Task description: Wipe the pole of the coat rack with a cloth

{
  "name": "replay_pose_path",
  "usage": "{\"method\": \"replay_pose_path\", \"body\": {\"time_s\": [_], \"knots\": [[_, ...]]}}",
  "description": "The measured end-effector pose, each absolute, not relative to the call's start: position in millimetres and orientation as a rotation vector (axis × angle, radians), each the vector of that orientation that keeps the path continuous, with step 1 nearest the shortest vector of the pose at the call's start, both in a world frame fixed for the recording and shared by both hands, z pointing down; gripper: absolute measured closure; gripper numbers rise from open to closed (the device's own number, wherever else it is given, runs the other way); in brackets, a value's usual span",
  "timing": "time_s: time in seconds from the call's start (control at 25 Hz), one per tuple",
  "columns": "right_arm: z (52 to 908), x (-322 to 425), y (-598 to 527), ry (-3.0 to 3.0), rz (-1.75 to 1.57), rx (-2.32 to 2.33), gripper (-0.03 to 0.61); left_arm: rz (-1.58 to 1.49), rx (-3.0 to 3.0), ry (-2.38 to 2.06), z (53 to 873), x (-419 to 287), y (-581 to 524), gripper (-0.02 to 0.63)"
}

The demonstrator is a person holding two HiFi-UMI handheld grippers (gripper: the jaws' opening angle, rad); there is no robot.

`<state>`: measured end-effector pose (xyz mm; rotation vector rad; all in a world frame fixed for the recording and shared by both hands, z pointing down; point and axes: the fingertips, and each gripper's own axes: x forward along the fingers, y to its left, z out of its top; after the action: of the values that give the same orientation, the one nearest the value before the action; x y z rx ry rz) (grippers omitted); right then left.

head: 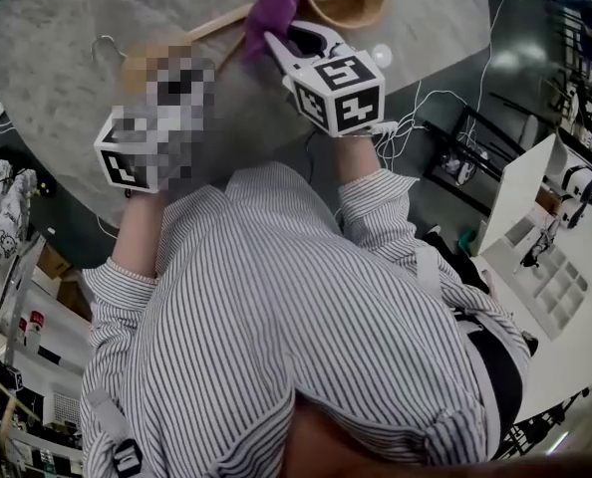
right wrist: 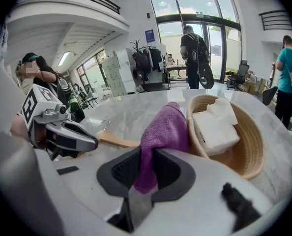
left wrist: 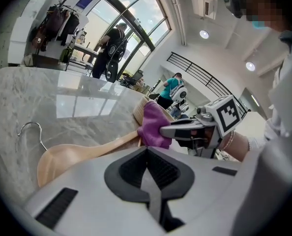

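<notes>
Cloth gripped beside the basket
Right gripper (right wrist: 145, 177) clamped a purple cloth (right wrist: 164, 128) just beside the basket (right wrist: 256, 146); left gripper (left wrist: 148, 181), jaws together and empty, hung farther from it.

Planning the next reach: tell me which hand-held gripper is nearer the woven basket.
Right. The right hand-held gripper, shut on the purple cloth, is just beside the woven basket; the left hand-held gripper sits farther off, near the hook end of the wooden hanger.
</notes>
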<state>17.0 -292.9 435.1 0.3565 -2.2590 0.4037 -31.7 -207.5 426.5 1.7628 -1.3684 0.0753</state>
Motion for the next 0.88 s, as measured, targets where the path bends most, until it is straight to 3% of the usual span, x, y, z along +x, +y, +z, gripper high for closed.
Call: {"method": "replay_pose_path", "body": {"time_s": [0.88], "knots": [[485,5,-313,-2.176,0.386,0.303,0.512,0.051,1.681,-1.335,464,-37,-224,0.603]]}}
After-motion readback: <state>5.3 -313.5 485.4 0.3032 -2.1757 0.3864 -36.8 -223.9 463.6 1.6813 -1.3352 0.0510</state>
